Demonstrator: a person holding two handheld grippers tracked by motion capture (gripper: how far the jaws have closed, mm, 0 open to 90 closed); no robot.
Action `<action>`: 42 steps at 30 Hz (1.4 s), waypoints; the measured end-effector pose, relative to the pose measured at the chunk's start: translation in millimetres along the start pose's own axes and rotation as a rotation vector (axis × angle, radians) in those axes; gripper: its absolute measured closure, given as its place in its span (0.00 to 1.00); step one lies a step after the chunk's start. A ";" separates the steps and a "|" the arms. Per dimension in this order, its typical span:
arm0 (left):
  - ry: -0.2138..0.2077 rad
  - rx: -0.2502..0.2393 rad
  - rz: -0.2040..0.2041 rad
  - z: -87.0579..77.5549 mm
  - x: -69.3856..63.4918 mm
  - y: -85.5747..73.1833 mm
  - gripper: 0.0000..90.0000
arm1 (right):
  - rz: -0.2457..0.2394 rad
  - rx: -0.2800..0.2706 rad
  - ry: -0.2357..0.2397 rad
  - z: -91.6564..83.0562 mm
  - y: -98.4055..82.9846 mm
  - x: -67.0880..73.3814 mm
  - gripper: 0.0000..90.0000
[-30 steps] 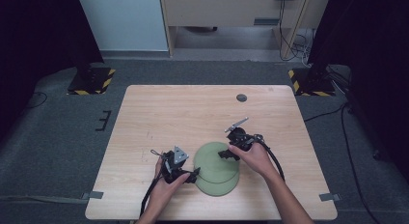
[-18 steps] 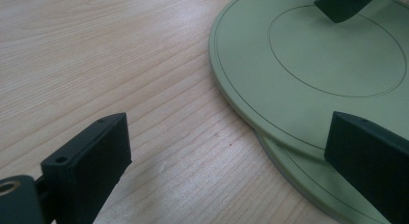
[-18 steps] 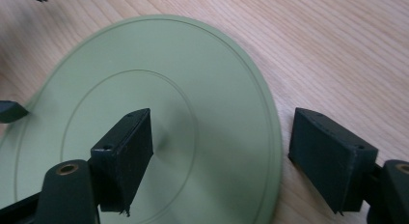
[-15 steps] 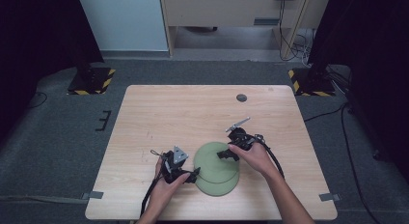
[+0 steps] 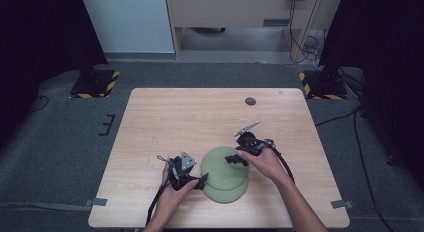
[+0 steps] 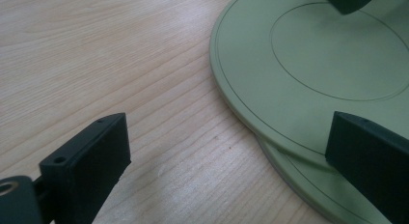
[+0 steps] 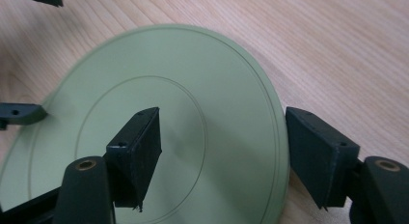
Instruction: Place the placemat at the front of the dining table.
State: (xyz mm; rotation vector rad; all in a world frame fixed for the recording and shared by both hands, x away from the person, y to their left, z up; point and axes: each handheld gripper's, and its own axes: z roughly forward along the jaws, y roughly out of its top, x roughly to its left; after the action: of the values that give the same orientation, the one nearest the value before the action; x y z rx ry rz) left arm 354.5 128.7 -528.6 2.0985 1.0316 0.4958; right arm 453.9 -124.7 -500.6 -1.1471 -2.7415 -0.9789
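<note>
My right gripper [image 5: 231, 160] sits over the right part of the upper green plate [image 5: 220, 167], and its jaws have just been closing. In the right gripper view they straddle that plate's rim: one jaw is above the plate's face inside the inner ring, the other is outside the edge over the wood, and neither pad presses on the plate yet, so the grip is not made. My right hand [image 5: 262, 159] holds the gripper body just to the right of the plate.

My left gripper [image 5: 201, 181] is at the plates' left edge, jaws spread wide. In the left gripper view one jaw is over bare wood and the other is over the rim where the two plates overlap; I cannot tell whether it touches. Nothing is clenched in it.

The upper green plate lies flat on a lower green plate [image 6: 308, 192], shifted a little so the lower one peeks out toward me. Both rest on the wooden table [image 5: 170, 117], near its front edge, between my hands. A small dark disc [image 5: 250, 101] lies well apart, near the far edge.
</note>
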 end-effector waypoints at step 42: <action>0.009 0.006 -0.003 0.1 -0.7 0.4 0.00 | -0.072 -0.062 0.002 -25.8 8.8 7.3 0.86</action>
State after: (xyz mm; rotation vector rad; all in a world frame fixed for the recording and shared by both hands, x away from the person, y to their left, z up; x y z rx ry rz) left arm 354.4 127.9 -528.3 2.1011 1.0432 0.5019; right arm 448.7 -129.5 -473.3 -1.0618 -2.7877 -1.0799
